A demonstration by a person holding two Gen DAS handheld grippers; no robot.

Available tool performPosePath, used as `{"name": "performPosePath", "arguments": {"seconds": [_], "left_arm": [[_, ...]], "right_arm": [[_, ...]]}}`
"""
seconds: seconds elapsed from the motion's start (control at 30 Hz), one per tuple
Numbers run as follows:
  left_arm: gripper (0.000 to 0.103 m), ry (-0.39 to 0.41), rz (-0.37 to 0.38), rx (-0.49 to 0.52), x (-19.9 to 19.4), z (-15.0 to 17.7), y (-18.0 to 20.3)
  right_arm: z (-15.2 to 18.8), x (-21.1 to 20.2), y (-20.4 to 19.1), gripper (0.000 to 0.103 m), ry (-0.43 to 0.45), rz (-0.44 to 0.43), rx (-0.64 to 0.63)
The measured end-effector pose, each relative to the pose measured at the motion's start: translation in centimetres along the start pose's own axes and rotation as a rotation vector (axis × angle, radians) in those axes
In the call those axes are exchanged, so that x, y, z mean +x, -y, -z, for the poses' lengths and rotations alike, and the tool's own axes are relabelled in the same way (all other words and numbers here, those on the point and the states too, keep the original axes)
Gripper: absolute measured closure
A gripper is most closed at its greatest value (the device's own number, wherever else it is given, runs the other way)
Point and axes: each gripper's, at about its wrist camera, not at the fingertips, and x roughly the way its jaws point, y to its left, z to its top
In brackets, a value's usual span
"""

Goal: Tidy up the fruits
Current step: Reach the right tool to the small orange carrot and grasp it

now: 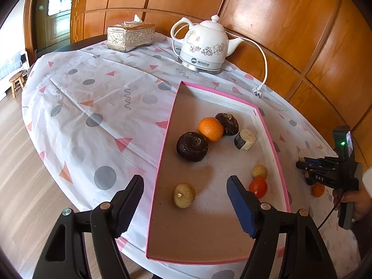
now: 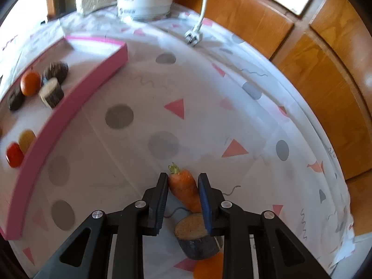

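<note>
Pick-up step: right gripper [image 2: 183, 181] clamped on a carrot piece [image 2: 186, 189] lying on the bench [image 2: 144, 107], outside the pink tray's [image 2: 69, 107] wall.

Judged next move: lift clear of the low wall and carry the piece over the tray floor, beside the orange [image 1: 210, 129] and tomato [image 1: 258, 187]. The carrot is tapered, matte, with a green stub; a bark-skinned cut cylinder [image 2: 195, 237] lies just behind it. The left gripper [image 1: 186, 202] hangs half-open and empty over the tray's near end. The cloth is thin, creased plastic.
</note>
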Motion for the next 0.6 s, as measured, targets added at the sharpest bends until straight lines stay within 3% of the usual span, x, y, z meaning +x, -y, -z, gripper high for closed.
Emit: {"name": "performPosePath", "arguments": {"seconds": [0.27, 0.6], "left_arm": [[0.029, 0.016, 0.004, 0.001, -0.6, -0.1, 0.1], [0.027, 0.036, 0.005, -0.012, -1.5, -0.2, -0.1]], "right_arm": [[-0.5, -3.6, -1.6, 0.078, 0.133, -0.018, 0.085], [-1.6, -6.6, -5.5, 0.079, 0.218, -0.297, 0.222]]}}
